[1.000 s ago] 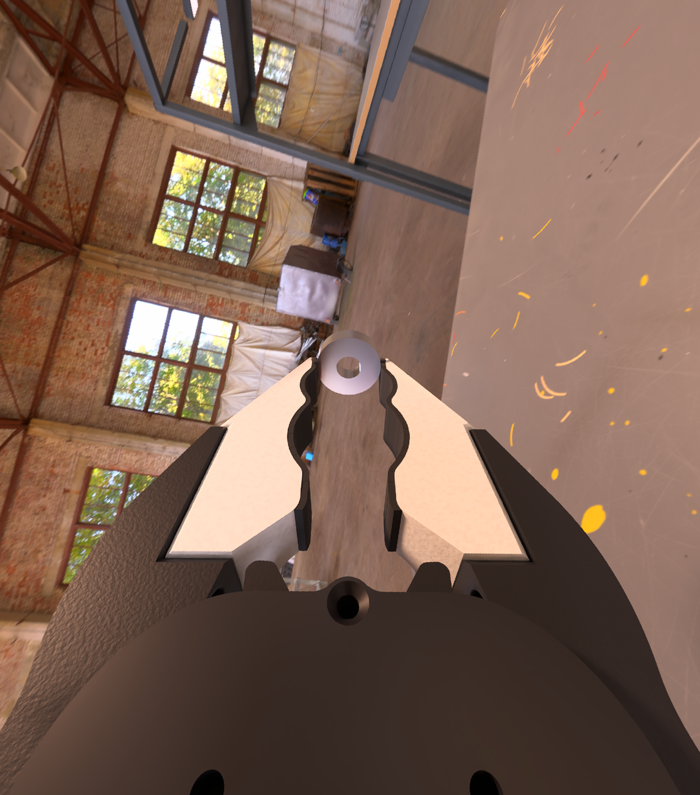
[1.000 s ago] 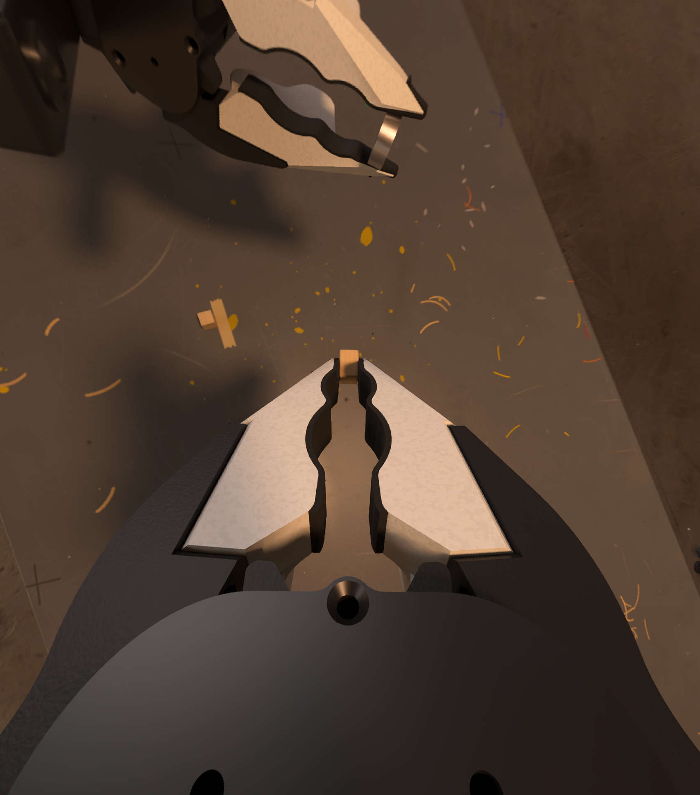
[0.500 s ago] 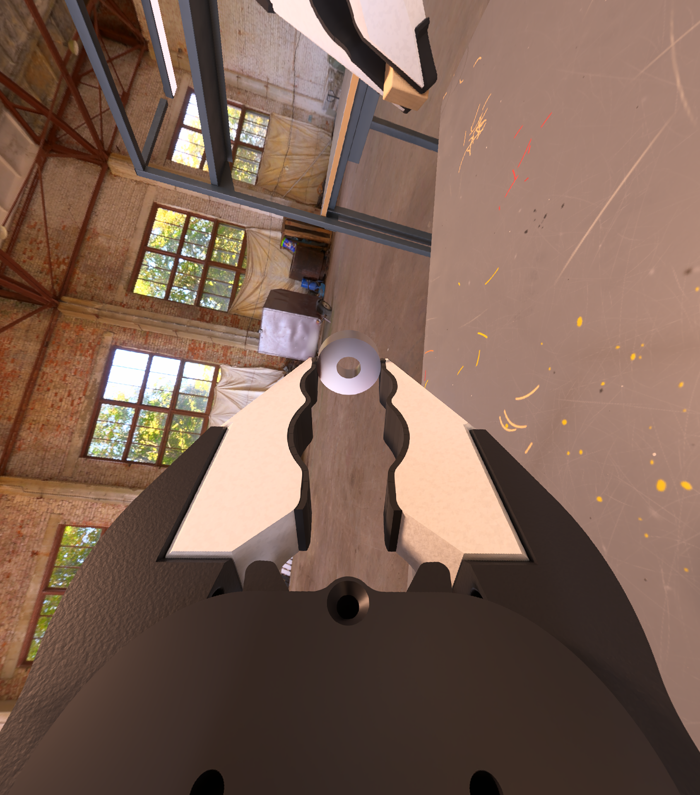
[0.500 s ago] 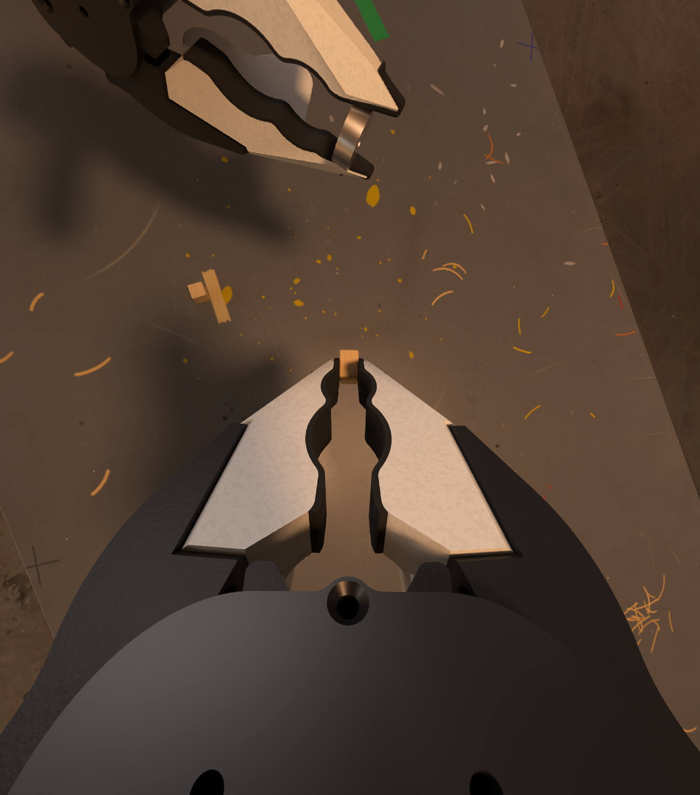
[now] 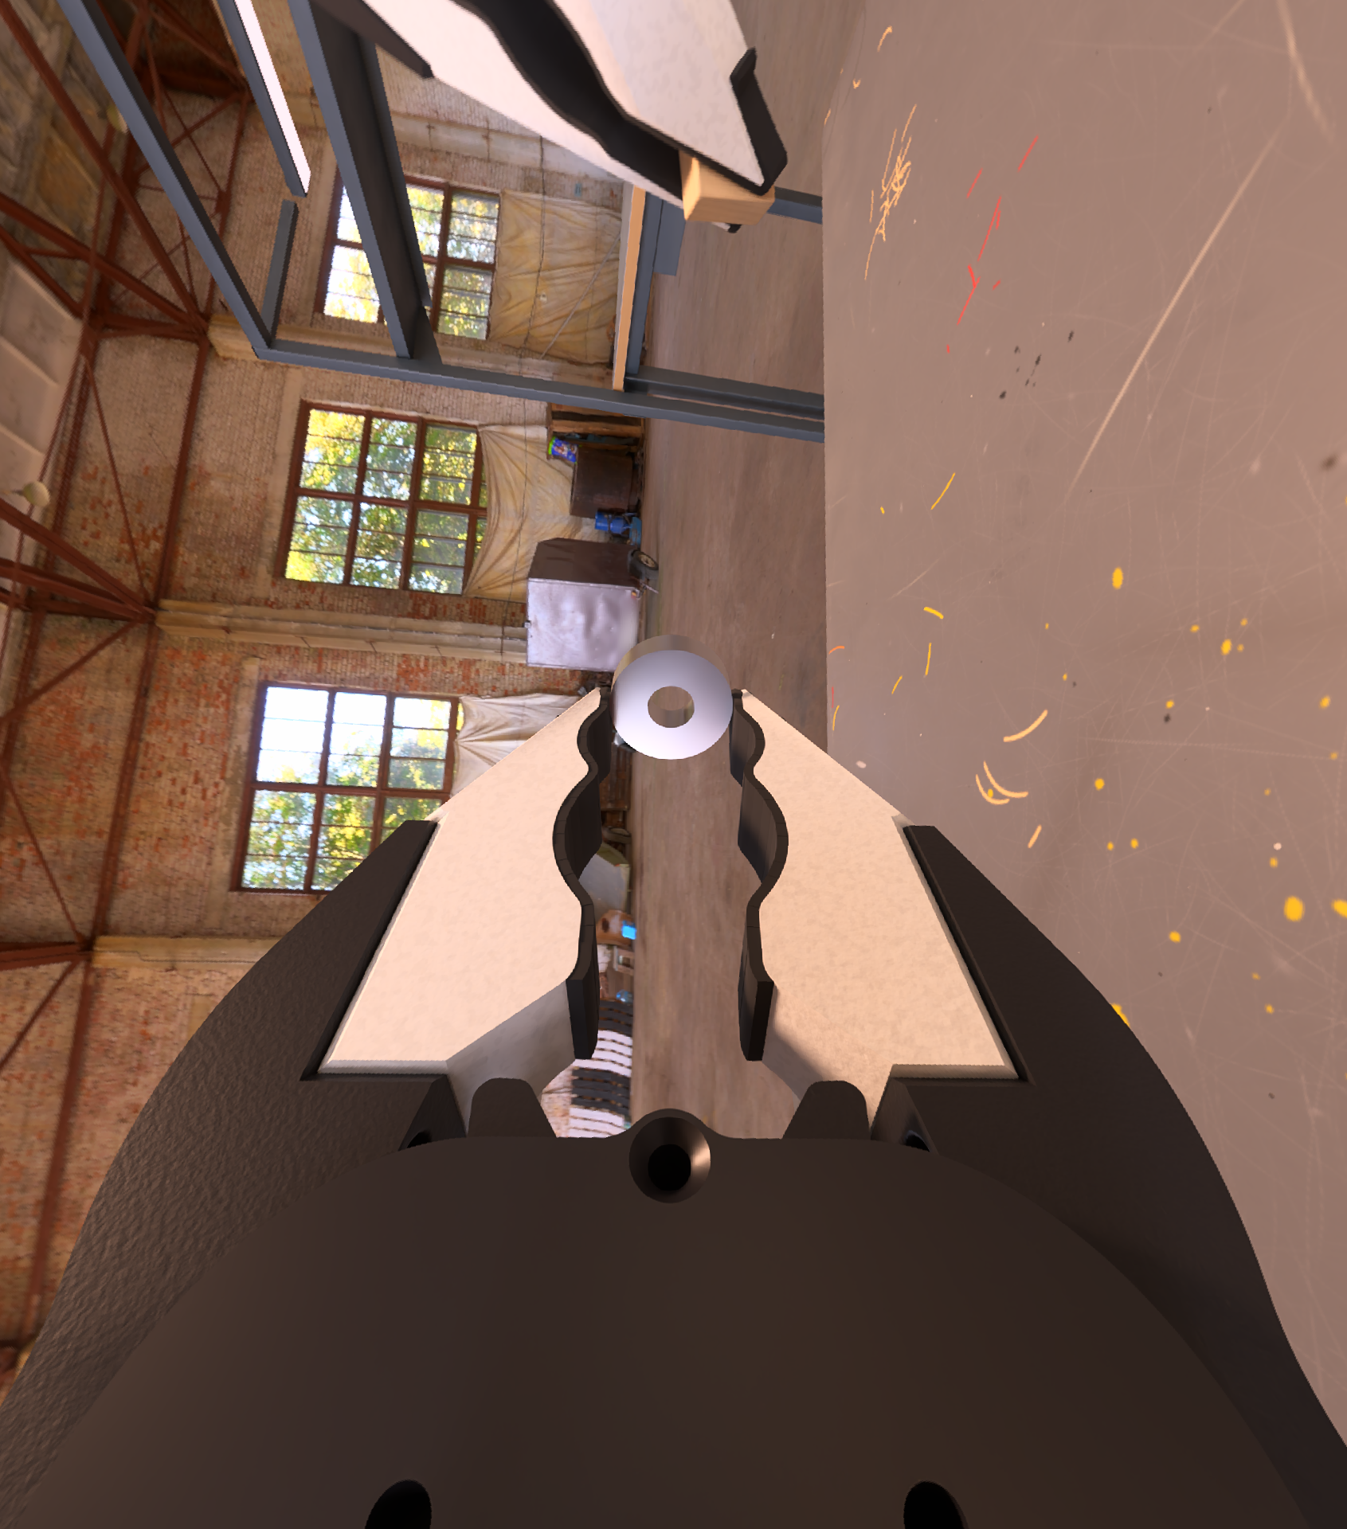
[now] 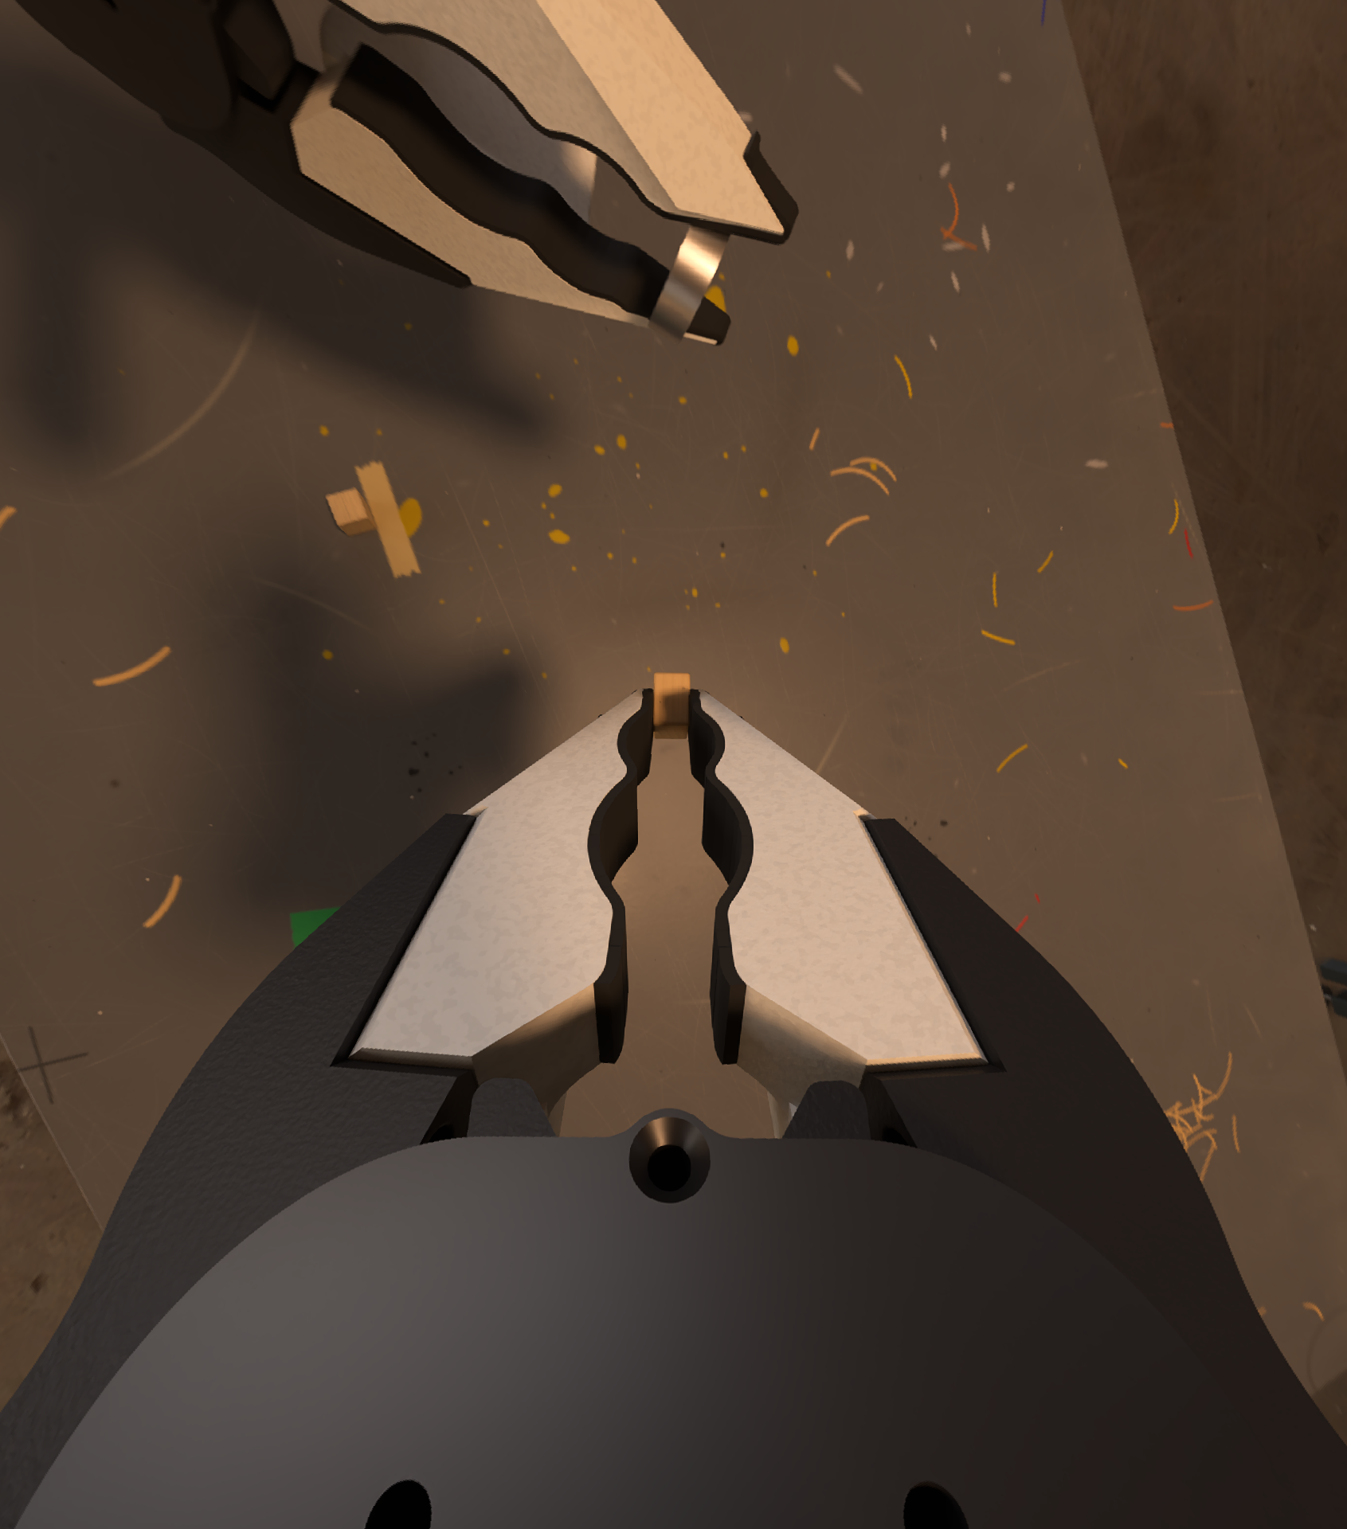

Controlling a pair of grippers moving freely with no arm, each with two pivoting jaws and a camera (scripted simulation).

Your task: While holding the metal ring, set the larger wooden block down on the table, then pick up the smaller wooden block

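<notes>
Spreading under both grippers, the table is a grey-brown sheet flecked with yellow and orange paint marks, and a brick hall with tall windows fills the far side of the left wrist view. In that view the left gripper is turned sideways to the table, its tips pinching the ring, whose flat face and hole look back at the camera. From the right wrist view the same gripper hangs ahead and above, the ring seen edge-on between its tips. Pointing down at the table, the right gripper has its tips pressed onto a block, held clear of the surface as far as the view shows. Ahead and to its left, a smaller block lies on the table, touching a thin wooden strip. A green patch peeks out beside the right gripper's left flank
</notes>
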